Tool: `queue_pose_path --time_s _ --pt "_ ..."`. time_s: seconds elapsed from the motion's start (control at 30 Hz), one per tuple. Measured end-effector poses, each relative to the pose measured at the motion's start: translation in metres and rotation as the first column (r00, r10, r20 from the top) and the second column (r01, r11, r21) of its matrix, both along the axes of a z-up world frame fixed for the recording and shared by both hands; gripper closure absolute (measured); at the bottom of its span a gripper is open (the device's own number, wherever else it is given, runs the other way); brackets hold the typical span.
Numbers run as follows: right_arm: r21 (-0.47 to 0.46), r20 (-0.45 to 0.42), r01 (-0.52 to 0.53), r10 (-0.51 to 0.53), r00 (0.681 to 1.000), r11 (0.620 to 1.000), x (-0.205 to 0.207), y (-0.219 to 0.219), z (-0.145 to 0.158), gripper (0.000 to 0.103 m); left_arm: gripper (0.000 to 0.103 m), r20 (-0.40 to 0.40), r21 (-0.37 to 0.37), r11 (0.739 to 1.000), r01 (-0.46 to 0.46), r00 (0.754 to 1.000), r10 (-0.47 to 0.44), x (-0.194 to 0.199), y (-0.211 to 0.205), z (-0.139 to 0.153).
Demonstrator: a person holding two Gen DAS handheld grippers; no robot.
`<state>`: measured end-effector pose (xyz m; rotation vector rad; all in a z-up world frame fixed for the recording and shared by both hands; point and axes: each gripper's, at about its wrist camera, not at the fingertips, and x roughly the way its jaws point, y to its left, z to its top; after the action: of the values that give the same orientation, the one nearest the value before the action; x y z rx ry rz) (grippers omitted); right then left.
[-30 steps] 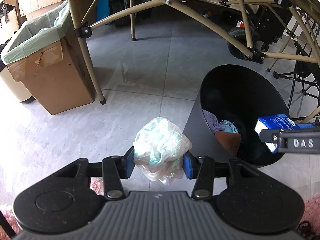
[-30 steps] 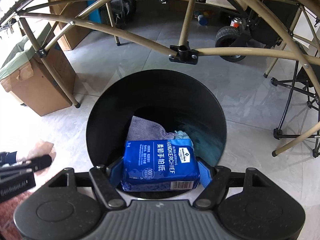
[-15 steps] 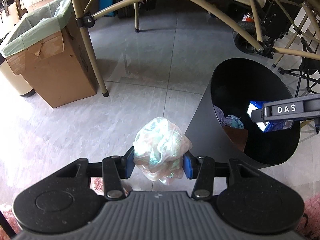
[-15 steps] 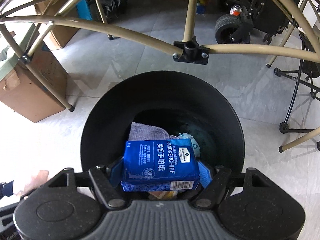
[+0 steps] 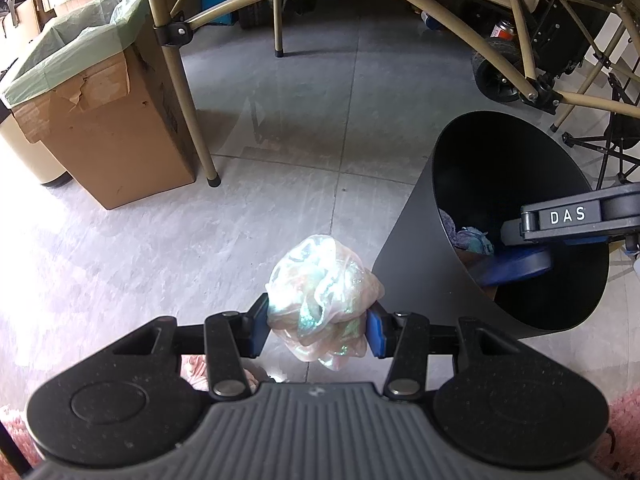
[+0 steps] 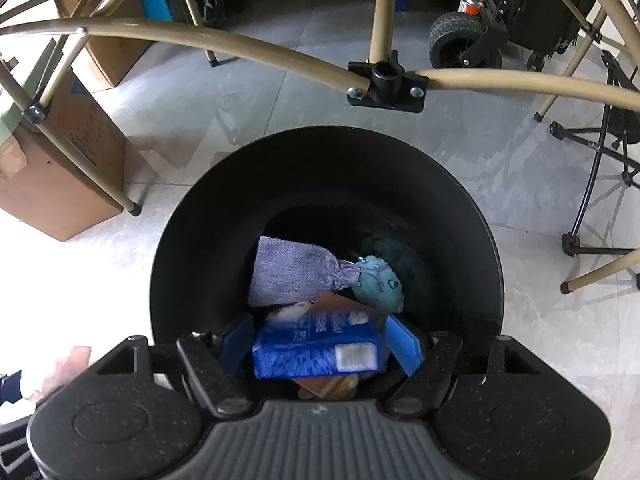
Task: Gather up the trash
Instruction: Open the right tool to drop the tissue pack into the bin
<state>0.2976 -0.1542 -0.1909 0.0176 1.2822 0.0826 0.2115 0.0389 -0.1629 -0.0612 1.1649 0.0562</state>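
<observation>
My left gripper [image 5: 318, 326] is shut on a crumpled iridescent plastic wrap [image 5: 320, 292], held above the tiled floor just left of the black bin [image 5: 404, 248]. My right gripper [image 6: 320, 344] hangs over the mouth of the bin [image 6: 320, 168] with its jaws spread. The blue handkerchief pack [image 6: 316, 354] between them is blurred and tilted, loose from the pads and dropping. From the left wrist view the right gripper [image 5: 560, 220] reaches in from the right, and the blurred blue pack [image 5: 516, 266] is below it. A grey cloth pouch [image 6: 288, 272] and a teal item [image 6: 378, 280] lie in the bin.
A cardboard box with a green liner [image 5: 100, 120] stands at the left. Tan frame tubes [image 6: 240, 44] arch over the bin, and one leg [image 5: 188, 92] meets the floor beside the box. A wheeled black cart [image 5: 500, 68] and folding stands [image 6: 592, 184] are on the right. A pink rug [image 5: 624, 412] lies beneath.
The blue pack, earlier gripped squarely in the right jaws, has come loose and is falling into the bin. The right gripper moved further over the bin. The left gripper still holds the wrap.
</observation>
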Motion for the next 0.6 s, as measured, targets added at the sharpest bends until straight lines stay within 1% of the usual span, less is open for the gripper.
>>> queue_pose_path --time_s 0.03,0.07,0.13,0.27,0.6 --pt "0.002 -0.001 0.002 -0.002 1.000 1.000 0.0002 -0.0003 0.0002 0.024 0.056 0.001 0.000 1.000 0.000 1.000 0.000 -0.0003 -0.0001 0.0002" --pt "0.005 -0.004 0.006 -0.006 1.000 1.000 0.0004 -0.0002 0.0003 0.012 0.056 0.002 0.001 1.000 -0.001 1.000 0.001 -0.0005 -0.0003 0.0003" --pt "-0.003 -0.005 0.008 -0.008 1.000 1.000 0.0002 0.0005 0.0009 0.004 0.056 0.003 0.001 1.000 -0.002 1.000 0.002 -0.0003 0.0003 0.0006" --pt "-0.013 -0.007 0.011 -0.012 1.000 1.000 -0.0009 -0.0013 0.0008 0.000 0.056 0.003 0.002 1.000 -0.003 1.000 0.003 -0.0007 0.0005 0.0011" --pt "-0.009 -0.003 0.002 -0.002 1.000 1.000 -0.0020 -0.0014 0.0014 0.000 0.056 0.006 0.004 1.000 -0.004 1.000 0.004 -0.0008 0.0010 0.0022"
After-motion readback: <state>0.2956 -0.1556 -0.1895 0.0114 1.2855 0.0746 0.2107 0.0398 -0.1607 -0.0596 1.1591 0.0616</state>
